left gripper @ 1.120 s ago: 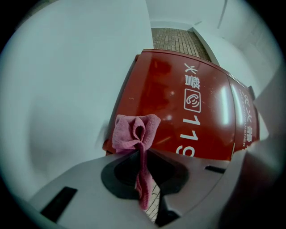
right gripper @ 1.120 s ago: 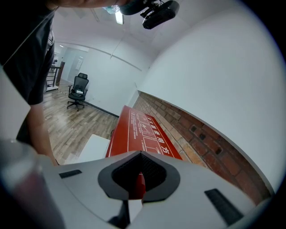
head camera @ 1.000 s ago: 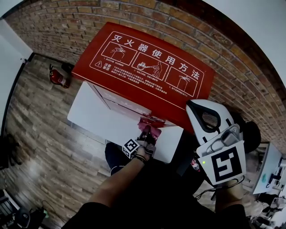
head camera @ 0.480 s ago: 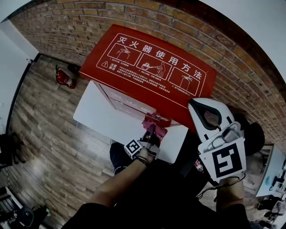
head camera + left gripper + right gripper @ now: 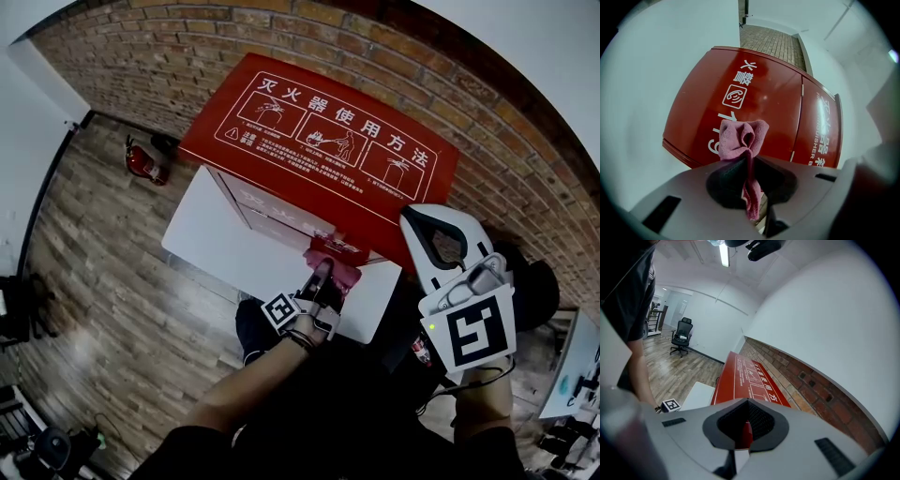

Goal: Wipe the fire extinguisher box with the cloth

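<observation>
Near the fire extinguisher box (image 5: pixel 764 103), left gripper (image 5: pixel 750 161) pinches the pink cloth (image 5: pixel 740 136); right gripper (image 5: pixel 743 428) is closed, empty.

Lid of fire extinguisher box (image 5: pixel 319 159): white heading 灭火器使用方法; front face: 火警 at 12 o'clock; partial 119 at 7 o'clock.

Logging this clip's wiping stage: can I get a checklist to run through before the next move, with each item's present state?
1. Cloth pinched in left gripper: ok.
2. Cloth pressed against the fire extinguisher box front: cannot tell.
3. Box doors closed: ok.
4. Red front ahead of the cloth free of obstacles: ok.
5. Right gripper shut, empty, off the box: ok.
</observation>
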The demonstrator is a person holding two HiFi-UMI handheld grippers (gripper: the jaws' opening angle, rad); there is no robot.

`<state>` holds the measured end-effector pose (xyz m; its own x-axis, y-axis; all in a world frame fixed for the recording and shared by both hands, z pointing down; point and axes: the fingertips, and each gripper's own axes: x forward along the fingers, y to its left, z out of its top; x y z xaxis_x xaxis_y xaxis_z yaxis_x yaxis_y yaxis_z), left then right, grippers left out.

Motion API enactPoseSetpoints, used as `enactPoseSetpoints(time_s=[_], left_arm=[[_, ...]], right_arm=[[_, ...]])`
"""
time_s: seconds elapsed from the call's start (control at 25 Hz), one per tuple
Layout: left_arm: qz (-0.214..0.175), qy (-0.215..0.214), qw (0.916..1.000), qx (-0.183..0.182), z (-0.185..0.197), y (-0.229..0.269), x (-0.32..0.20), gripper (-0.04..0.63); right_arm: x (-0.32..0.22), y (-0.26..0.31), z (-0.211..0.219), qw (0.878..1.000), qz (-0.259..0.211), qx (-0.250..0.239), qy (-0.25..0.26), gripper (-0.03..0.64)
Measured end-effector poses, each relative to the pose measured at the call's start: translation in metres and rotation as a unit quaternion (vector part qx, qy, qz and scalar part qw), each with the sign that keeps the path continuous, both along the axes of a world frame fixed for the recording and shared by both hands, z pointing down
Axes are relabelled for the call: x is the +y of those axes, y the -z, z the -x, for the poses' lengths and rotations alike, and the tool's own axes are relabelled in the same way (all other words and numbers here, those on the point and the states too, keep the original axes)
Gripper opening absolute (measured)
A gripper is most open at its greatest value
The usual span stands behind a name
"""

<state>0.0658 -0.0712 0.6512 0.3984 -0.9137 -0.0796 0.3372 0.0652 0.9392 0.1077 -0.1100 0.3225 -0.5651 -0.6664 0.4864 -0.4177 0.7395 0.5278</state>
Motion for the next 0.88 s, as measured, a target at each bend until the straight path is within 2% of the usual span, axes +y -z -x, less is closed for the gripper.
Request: enactPoseSetpoints(time_s=[0.48,0.88], left_arm=[[-0.05,0.0,0.9982,0.034,0.002,0.051,0.0,0.055],[-0.08,-0.002,0.9959,0.043,0.001,0.086,0.0,0.055]], right_arm=[[0.0,0.0,0.0,1.0,-0.001,-0.002,-0.002,0.018],[0.001,0.001,-0.001,1.0,0.0,-0.006,-0.003,0.018]])
